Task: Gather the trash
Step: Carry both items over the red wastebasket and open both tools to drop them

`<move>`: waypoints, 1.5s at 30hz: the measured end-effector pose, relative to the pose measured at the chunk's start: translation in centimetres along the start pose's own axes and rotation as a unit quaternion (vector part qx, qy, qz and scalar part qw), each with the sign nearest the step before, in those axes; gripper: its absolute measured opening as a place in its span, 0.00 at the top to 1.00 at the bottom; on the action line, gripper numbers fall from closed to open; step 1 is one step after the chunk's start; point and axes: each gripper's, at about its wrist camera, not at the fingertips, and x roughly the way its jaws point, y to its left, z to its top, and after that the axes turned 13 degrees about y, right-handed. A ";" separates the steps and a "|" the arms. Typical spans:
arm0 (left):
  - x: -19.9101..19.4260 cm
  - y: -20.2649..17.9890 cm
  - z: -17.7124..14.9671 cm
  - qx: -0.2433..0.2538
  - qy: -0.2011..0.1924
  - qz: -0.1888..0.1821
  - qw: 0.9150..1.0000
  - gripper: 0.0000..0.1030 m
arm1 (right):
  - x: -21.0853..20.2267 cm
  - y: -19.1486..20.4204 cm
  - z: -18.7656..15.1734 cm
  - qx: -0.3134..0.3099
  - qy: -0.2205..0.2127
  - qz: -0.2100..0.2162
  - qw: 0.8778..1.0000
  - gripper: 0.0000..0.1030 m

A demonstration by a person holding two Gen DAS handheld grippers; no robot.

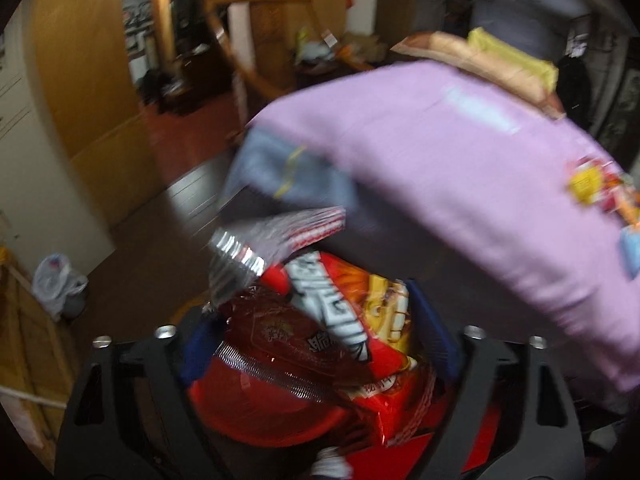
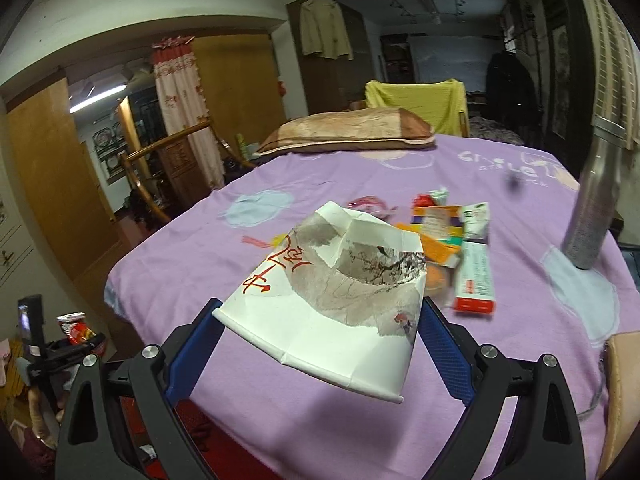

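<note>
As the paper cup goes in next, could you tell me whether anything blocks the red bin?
Yes: snack wrappers are piled over the red bin, and the left gripper hangs right above its opening, a finger on each side of them.

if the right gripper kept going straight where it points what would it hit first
The crushed paper cup already sits between the right gripper's jaws, so that comes first. Past it, probably the litter pile on the purple bedspread, though depth is hard to judge.
</note>
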 end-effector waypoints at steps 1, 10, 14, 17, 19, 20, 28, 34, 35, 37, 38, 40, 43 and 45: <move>0.7 0.7 -0.2 -0.008 0.007 0.011 1.000 0.08 | 0.1 0.8 -0.1 -0.008 0.003 0.003 1.000 0.09; 2.2 5.0 -1.8 -0.041 0.018 0.036 0.998 0.07 | 3.3 10.9 0.3 -0.098 0.042 0.044 0.993 0.09; 1.4 8.0 -2.1 -0.074 0.001 0.056 0.996 0.07 | 5.2 16.5 -0.4 -0.152 0.074 0.081 0.982 0.09; 1.1 11.0 -2.4 -0.106 -0.010 0.086 0.991 0.07 | 7.1 21.4 -1.6 -0.199 0.106 0.111 0.968 0.09; 1.0 12.9 -2.7 -0.125 -0.011 0.113 0.986 0.07 | 8.4 24.8 -2.5 -0.228 0.129 0.135 0.955 0.09; 1.0 13.6 -2.9 -0.132 -0.011 0.119 0.984 0.07 | 9.0 26.5 -2.9 -0.243 0.140 0.146 0.949 0.09; 0.4 18.2 -3.8 -0.179 -0.010 0.127 0.975 0.07 | 13.8 36.0 -5.8 -0.324 0.208 0.189 0.903 0.06; 0.9 17.7 -3.7 -0.176 -0.012 0.120 0.977 0.07 | 13.5 35.6 -5.2 -0.317 0.194 0.182 0.910 0.06; 0.8 17.6 -3.7 -0.173 -0.011 0.119 0.978 0.07 | 13.4 35.2 -5.0 -0.313 0.189 0.181 0.913 0.06; 0.7 17.0 -3.5 -0.167 -0.014 0.119 0.979 0.07 | 12.7 34.3 -4.3 -0.303 0.173 0.179 0.920 0.06; 0.5 16.6 -3.4 -0.164 -0.015 0.118 0.979 0.07 | 12.7 33.7 -3.8 -0.298 0.164 0.176 0.924 0.06; -0.1 15.6 -3.1 -0.155 -0.020 0.112 0.981 0.07 | 12.5 32.4 -2.9 -0.289 0.144 0.170 0.931 0.06; -0.9 14.0 -2.8 -0.141 -0.028 0.102 0.984 0.07 | 10.8 30.2 -1.8 -0.275 0.100 0.152 0.944 0.06; -1.5 12.5 -2.6 -0.128 -0.034 0.097 0.986 0.07 | 9.3 28.5 -1.2 -0.262 0.069 0.138 0.953 0.06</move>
